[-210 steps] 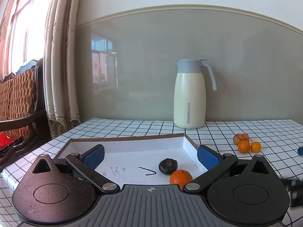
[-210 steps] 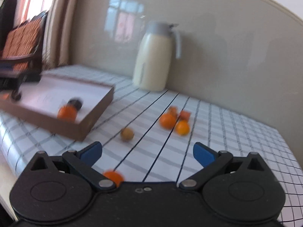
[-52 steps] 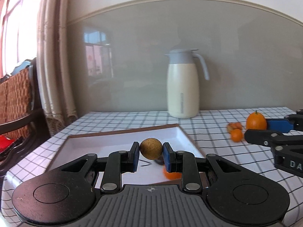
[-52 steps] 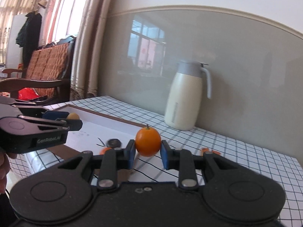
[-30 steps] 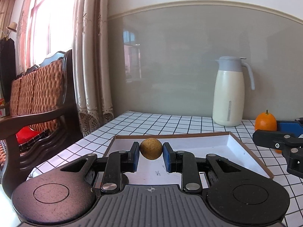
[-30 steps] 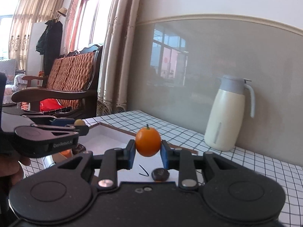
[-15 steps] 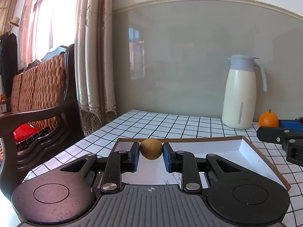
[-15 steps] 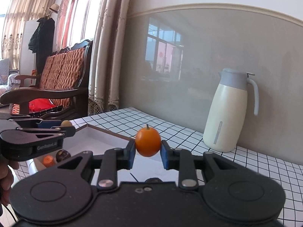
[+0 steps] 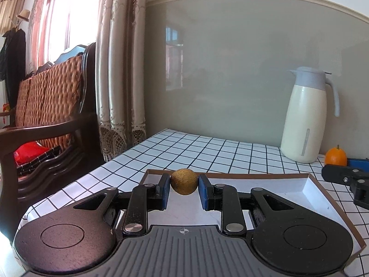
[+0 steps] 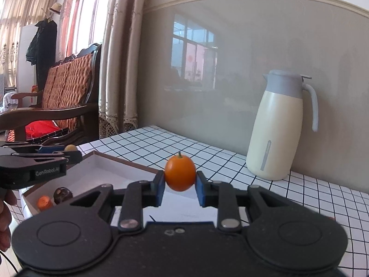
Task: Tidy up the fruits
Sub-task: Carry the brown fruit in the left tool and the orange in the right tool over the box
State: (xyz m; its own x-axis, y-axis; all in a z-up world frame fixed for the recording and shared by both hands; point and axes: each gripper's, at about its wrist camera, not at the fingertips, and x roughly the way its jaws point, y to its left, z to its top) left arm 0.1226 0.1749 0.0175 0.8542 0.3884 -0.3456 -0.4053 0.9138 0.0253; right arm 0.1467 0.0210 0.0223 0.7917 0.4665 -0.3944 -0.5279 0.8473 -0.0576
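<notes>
My left gripper is shut on a small round brown fruit, held above the white-lined cardboard tray. In the right wrist view my right gripper is shut on a small orange with a green stem, above the tray. The left gripper shows there at the left with the brown fruit at its tip. The orange shows in the left wrist view at the far right, with part of the right gripper below it. A small orange fruit and a dark round fruit lie in the tray's near left corner.
A cream thermos jug with a grey lid stands at the back of the checked tablecloth near the wall. A wooden bench with woven cushions and curtains are to the left. A hand shows at the left edge.
Both grippers have moved over the tray with their fruits still held. The jug has slid further right in both views.
</notes>
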